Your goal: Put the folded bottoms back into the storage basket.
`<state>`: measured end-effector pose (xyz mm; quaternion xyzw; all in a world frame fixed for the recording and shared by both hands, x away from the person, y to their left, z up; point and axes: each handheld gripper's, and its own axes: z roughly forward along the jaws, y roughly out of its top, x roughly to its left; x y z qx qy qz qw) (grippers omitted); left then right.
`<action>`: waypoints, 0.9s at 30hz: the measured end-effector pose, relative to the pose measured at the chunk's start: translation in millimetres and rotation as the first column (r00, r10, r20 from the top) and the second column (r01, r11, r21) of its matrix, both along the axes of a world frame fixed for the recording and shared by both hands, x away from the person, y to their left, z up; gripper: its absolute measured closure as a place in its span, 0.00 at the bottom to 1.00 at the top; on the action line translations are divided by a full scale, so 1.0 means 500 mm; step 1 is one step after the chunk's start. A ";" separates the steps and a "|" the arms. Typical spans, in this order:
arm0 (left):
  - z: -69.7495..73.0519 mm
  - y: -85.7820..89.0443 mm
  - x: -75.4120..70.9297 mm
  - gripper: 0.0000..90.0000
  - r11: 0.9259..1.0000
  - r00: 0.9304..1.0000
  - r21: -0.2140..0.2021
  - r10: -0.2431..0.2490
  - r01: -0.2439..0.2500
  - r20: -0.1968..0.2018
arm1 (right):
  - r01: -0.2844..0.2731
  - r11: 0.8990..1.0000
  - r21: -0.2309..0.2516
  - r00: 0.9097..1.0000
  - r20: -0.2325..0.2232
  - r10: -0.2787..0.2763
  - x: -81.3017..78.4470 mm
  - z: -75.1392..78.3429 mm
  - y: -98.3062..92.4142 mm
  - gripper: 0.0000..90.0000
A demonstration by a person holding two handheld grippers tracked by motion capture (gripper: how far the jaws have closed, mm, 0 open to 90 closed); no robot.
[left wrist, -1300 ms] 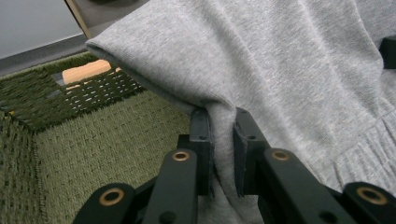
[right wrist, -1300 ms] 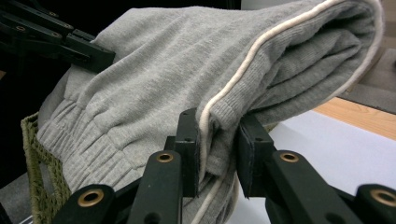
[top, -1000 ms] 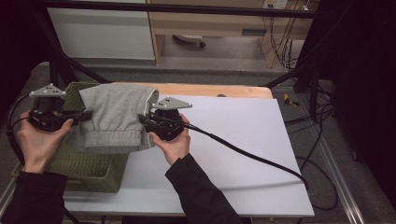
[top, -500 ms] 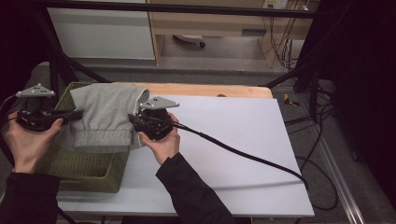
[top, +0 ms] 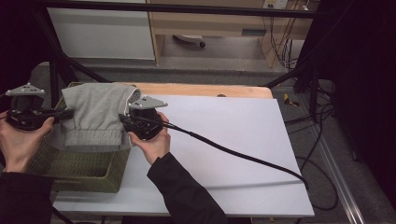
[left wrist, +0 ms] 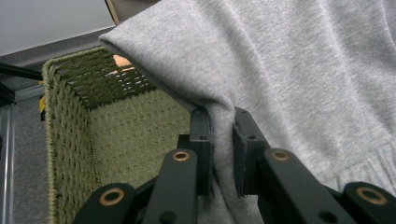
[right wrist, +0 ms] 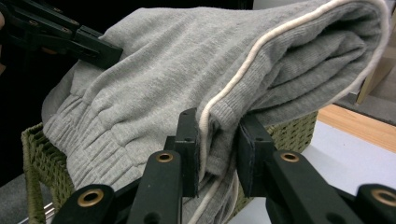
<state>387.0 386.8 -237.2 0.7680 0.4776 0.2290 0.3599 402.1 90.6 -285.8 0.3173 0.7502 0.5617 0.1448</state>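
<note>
Fabric fills both sets of jaws. Your left gripper (left wrist: 219, 154) has its jaws drawn narrow on a single fold at one edge of the grey garment (top: 95, 116). Your right gripper (right wrist: 217, 149) has its jaws set a little wider, clamped on the opposite edge where several layers and a pale cord (right wrist: 261, 44) are bunched together.

Between the two sets of jaws the garment hangs folded, its ribbed cuff (right wrist: 98, 140) drooping on the side nearer you. Below the jaws sits the green woven basket (top: 79, 172), open at the top, so the garment is held in the air over the basket rather than resting in it.

Handling, as a judgement:
- Treat the garment as soft, limp and light. It will sag wherever you do not support it.
- The knit looks grippy rather than slippery. Nothing here looks fragile.
- Take hold at the thick folded edges, as now. A single thin layer may slip free.
- Keep the cord clear of the basket rim.

Count: one garment, one basket, two grippers, one cable (top: 233, 151) trailing from the right gripper across the white worktop (top: 243, 121).
</note>
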 end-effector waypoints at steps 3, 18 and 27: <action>0.000 0.009 0.001 0.89 1.000 1.000 0.003 0.006 -0.006 -0.001 | -0.004 1.000 0.001 1.000 0.004 0.004 0.000 0.000 0.009 0.81; -0.004 0.049 0.003 0.89 0.999 0.999 0.007 0.040 -0.040 -0.006 | -0.022 1.000 -0.002 1.000 -0.009 0.022 0.010 -0.007 0.054 0.81; -0.011 0.075 0.004 0.89 0.998 0.998 0.003 0.066 -0.066 -0.009 | -0.035 0.999 -0.011 0.999 -0.010 0.034 0.012 -0.013 0.086 0.81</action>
